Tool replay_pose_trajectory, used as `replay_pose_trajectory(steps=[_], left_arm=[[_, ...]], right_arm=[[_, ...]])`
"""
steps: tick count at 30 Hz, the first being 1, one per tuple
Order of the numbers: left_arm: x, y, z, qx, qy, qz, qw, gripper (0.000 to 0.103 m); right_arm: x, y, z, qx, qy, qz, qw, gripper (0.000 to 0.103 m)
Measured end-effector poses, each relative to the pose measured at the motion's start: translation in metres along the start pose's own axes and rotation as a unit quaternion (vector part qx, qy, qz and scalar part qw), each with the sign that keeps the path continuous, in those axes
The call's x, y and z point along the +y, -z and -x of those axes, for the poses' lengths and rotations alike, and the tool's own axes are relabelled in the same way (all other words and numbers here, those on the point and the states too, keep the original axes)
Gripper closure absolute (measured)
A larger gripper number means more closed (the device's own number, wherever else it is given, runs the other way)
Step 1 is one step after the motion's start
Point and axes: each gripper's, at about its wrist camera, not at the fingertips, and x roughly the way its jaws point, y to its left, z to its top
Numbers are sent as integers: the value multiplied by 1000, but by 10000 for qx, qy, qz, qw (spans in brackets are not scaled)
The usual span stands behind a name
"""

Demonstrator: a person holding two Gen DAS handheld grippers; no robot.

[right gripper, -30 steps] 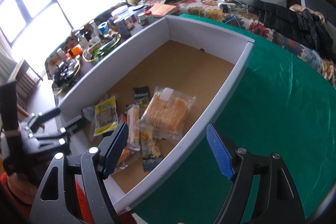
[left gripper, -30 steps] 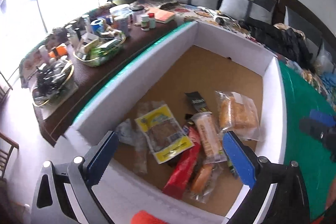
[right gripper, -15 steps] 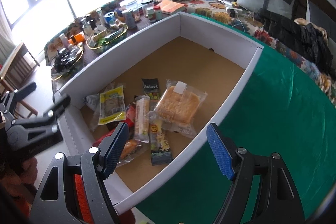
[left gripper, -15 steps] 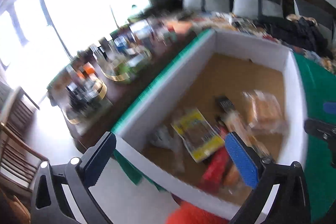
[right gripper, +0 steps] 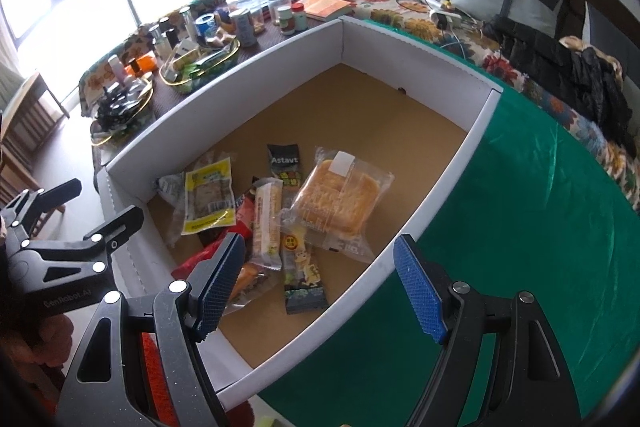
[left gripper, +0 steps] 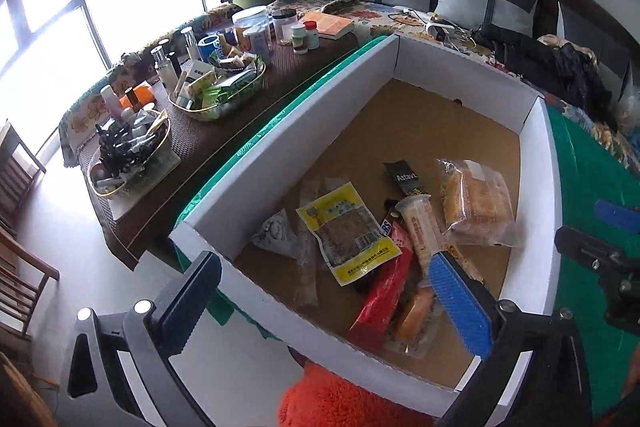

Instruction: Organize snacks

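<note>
Below your wide-open, empty right gripper (right gripper: 318, 283) and left gripper (left gripper: 324, 299), the snacks (right gripper: 276, 211) lie heaped in the white box's (right gripper: 436, 195) near corner — untouched — with the lower packets half-buried, their labels too small to read.

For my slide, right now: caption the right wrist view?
Open right gripper above a white box of snack packets.

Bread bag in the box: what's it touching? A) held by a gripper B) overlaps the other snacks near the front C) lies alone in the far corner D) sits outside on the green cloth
B: the bread bag overlaps neighbouring packets in the box; both grippers are empty.
</note>
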Motion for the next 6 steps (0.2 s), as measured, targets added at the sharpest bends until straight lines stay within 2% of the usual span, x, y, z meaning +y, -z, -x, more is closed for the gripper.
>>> replay_pose_trajectory(steps=[6], left_arm=[[1,4,3,-6,102,121,9999,0]], right_arm=[[0,2,-1,37,4,6,10000,23]])
